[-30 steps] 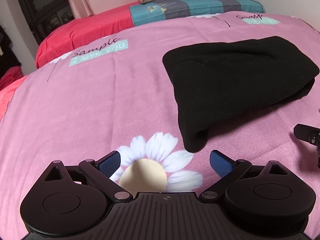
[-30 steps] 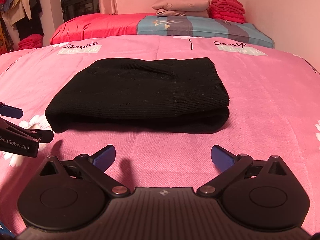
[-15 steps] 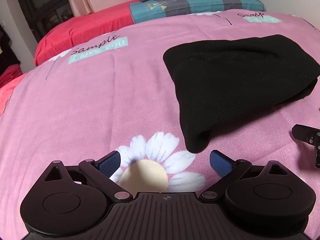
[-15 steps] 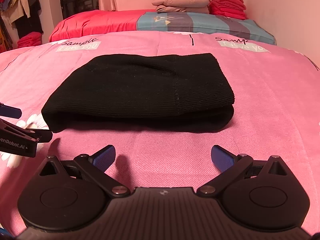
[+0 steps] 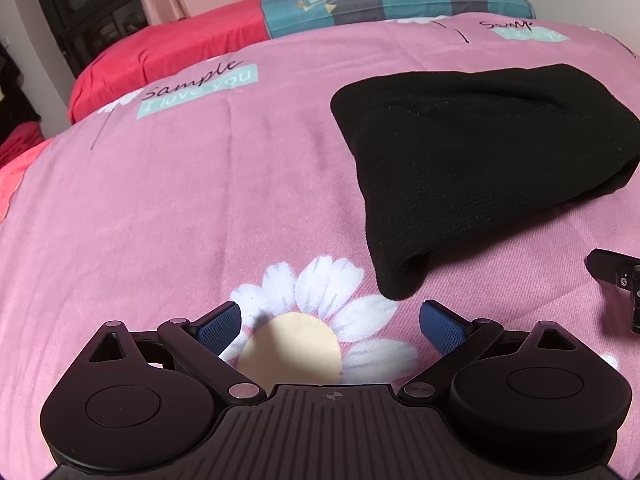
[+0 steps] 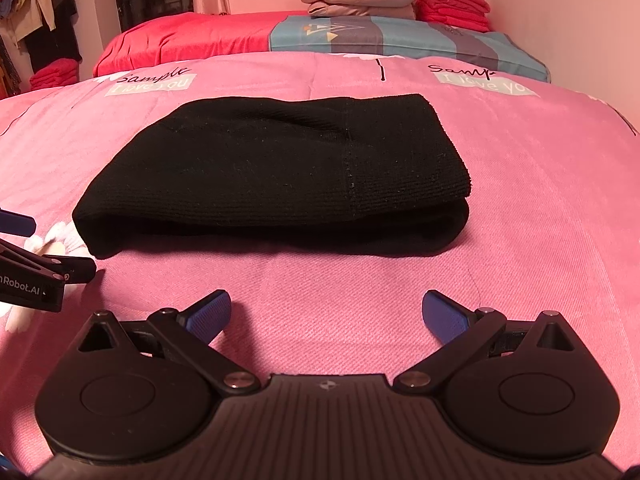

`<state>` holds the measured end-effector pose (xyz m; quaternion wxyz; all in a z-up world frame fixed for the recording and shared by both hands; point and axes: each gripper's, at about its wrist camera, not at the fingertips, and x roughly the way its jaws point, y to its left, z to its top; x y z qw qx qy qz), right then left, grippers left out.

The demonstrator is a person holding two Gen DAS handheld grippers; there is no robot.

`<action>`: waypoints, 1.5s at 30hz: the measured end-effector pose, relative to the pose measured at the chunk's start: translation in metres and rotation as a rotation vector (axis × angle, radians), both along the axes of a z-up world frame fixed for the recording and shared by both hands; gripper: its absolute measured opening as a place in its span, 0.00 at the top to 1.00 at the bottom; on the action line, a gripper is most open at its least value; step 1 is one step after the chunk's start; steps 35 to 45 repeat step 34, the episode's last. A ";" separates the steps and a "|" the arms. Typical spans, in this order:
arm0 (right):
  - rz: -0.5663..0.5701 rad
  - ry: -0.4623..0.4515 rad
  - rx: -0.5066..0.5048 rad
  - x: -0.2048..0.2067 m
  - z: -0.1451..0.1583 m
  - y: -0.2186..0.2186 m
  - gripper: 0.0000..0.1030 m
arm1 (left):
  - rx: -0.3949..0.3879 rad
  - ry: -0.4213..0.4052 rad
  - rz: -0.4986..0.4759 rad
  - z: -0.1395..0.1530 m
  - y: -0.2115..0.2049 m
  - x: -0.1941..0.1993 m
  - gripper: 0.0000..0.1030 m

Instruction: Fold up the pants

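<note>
The black pants lie folded into a thick rectangular bundle on the pink bedspread; they also show in the right wrist view. My left gripper is open and empty, just short of the bundle's near left corner, above a printed daisy. My right gripper is open and empty, a little in front of the bundle's long near edge. Part of the right gripper shows at the right edge of the left wrist view. The left gripper shows at the left edge of the right wrist view.
A second bed with a red cover and a striped blue-grey blanket stands behind. Folded beige bedding and a stack of red clothes lie on it. Clothes hang at the far left. A wall is on the right.
Both grippers have drifted slightly toward the folded pants, which sit a bit lower and larger in both views. Both stay open. The pants have not moved.
</note>
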<state>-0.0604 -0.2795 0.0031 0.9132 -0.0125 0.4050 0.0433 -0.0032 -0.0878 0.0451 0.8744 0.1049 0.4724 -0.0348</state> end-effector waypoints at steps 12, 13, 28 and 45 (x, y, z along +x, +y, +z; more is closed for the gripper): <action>0.005 0.005 0.000 0.001 -0.002 0.001 0.01 | -0.008 0.011 0.008 -0.002 0.002 0.002 0.00; 0.005 0.005 -0.001 0.001 -0.002 0.001 0.01 | -0.010 0.012 0.009 -0.003 0.003 0.002 0.00; 0.007 0.008 -0.004 0.000 -0.005 0.004 0.01 | -0.043 0.021 0.021 -0.005 0.009 0.005 0.00; 0.009 0.009 -0.006 0.000 -0.006 0.006 0.01 | -0.038 0.022 0.027 -0.005 0.010 0.005 0.00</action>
